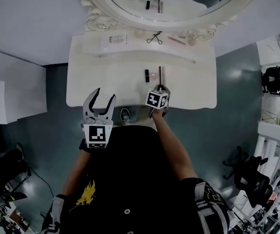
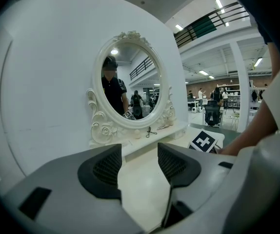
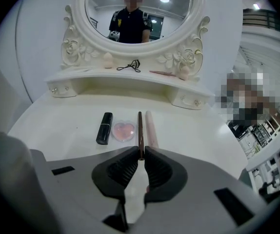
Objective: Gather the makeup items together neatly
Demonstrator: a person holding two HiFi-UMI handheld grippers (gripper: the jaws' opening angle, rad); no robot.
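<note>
Black short-sleeved shirt [image 1: 130, 179] — yellow print [image 1: 86, 195]. Grey left hand-held gripper [image 1: 105, 95], grey right hand-held gripper [image 1: 161, 86] — black ribbed pads [image 3: 121, 172], black-and-white marker cubes [image 1: 157, 100].

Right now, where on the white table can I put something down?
The tabletop is bare left of the black lipstick and right of the pink stick. The middle is crowded: heart compact and the brown pencil in the right hand-held gripper.

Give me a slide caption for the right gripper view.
Right gripper pinches a brown pencil beside a pink stick, heart case and black lipstick on the dressing table.
</note>
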